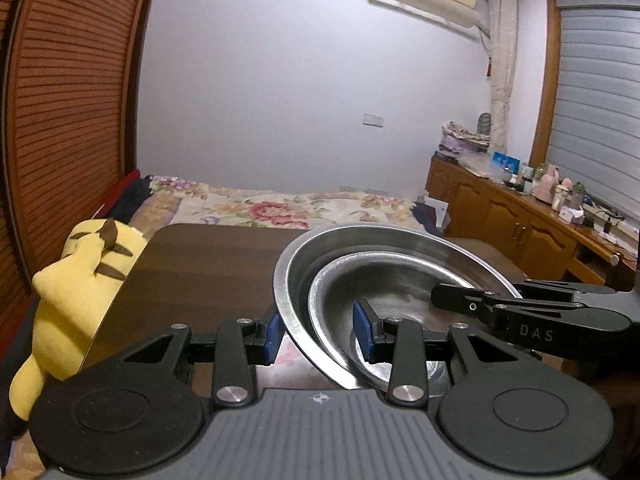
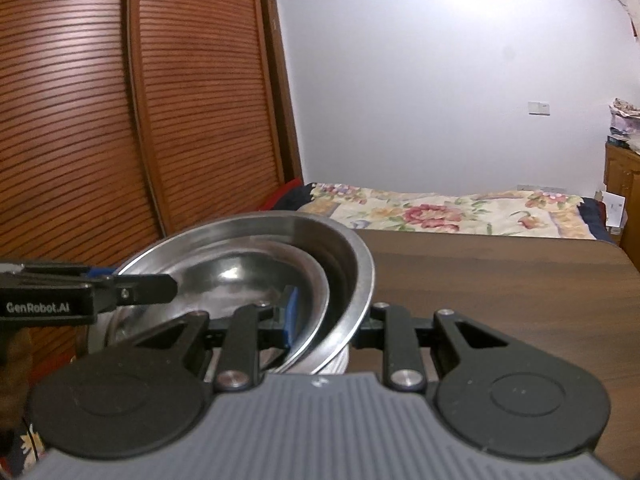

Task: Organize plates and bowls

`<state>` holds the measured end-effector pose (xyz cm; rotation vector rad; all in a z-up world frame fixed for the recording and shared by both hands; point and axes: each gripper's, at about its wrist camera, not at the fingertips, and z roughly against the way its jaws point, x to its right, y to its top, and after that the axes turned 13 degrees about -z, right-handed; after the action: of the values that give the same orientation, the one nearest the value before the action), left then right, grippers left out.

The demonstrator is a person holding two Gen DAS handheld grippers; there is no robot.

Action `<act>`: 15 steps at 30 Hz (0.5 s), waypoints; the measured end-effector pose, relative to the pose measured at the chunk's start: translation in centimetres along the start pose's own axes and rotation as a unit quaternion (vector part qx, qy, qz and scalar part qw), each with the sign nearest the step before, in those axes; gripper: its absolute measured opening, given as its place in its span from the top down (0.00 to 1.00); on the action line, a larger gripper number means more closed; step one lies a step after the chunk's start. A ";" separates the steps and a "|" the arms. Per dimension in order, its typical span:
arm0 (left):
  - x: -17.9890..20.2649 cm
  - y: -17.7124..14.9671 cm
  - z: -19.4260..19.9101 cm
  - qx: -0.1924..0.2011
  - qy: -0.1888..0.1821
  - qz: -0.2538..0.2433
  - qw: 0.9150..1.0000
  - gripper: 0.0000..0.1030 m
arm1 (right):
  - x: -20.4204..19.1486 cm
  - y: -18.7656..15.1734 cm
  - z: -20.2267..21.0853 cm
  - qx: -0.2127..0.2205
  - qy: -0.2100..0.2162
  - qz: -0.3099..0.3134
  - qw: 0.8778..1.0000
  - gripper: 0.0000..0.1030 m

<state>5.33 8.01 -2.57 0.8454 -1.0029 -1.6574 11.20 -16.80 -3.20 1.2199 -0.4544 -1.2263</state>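
Straddling opposite rims of nested steel bowls: both jaws narrow, clamped on them.

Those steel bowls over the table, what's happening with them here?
A person holds a gripper in each hand, and both are clamped on the same nested pair: a smaller steel bowl sitting tilted inside a larger steel bowl. The left gripper pinches the rims on one side, the right gripper on the opposite side. The pair sits low over the dark wooden table; whether it touches the surface I cannot tell. A yellow plush toy lies beside the table.
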 end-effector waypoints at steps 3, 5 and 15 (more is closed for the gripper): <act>-0.5 -0.5 -0.2 -0.006 0.003 0.003 1.000 0.63 | -0.4 -0.2 -0.4 -0.006 0.000 0.003 1.000 0.74; -0.8 -0.7 -0.3 -0.008 0.005 0.005 1.000 0.63 | -0.6 -0.3 -0.7 -0.011 0.000 0.004 1.000 0.74; -1.5 -2.0 -1.3 -0.027 0.010 0.009 1.000 0.63 | -1.2 -1.2 -1.8 -0.029 -0.007 0.013 0.999 0.74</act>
<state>6.09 9.51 -4.78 0.8137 -0.9452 -1.6501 11.66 -14.74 -4.51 1.1537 -0.4405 -1.2195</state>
